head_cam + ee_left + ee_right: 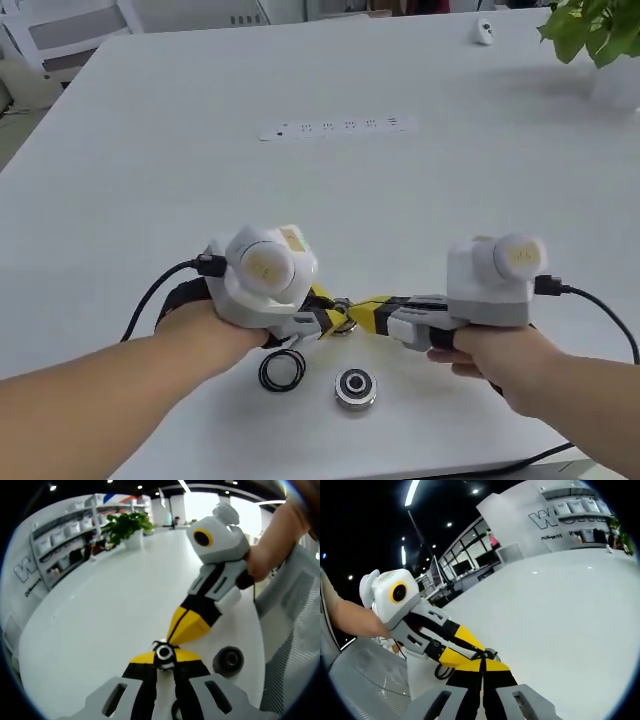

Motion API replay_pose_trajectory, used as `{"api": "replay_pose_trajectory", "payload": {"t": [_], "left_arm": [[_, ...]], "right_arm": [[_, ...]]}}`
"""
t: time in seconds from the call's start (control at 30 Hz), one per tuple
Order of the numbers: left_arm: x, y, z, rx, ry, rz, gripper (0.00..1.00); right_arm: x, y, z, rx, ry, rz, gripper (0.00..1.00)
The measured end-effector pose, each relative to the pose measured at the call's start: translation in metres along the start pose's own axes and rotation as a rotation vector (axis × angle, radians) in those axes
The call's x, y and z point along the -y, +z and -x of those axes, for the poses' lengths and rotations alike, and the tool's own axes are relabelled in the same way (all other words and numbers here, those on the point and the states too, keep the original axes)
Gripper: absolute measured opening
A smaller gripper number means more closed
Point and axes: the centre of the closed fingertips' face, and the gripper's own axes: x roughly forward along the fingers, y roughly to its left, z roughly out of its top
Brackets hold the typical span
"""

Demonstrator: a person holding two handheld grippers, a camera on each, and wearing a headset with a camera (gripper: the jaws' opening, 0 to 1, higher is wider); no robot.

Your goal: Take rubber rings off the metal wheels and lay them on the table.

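Between the two grippers, a small metal wheel [343,323] is held above the white table [420,200]. My left gripper [325,318] is shut on the wheel [164,652]. My right gripper [358,315] meets it from the right, its yellow tips [172,637] shut on the black rubber ring at the wheel's rim [491,654]. In the right gripper view its own jaws [482,661] are pressed together against the left gripper [470,650]. A loose black rubber ring [282,370] lies on the table below the left hand. A bare metal wheel [356,388] lies beside it [228,661].
A white power strip [335,127] lies mid-table. A potted plant [590,30] and a small white object [484,31] stand at the far right. Black cables [150,295] trail from both grippers. The table's near edge [480,465] runs just below the hands.
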Motion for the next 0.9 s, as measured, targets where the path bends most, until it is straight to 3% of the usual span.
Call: {"api": "replay_pose_trajectory", "payload": {"t": [0.9], "left_arm": [[0.0, 0.0, 0.001, 0.004, 0.008, 0.016, 0.12]], "right_arm": [[-0.02, 0.003, 0.008, 0.028, 0.099, -0.019, 0.0]]}}
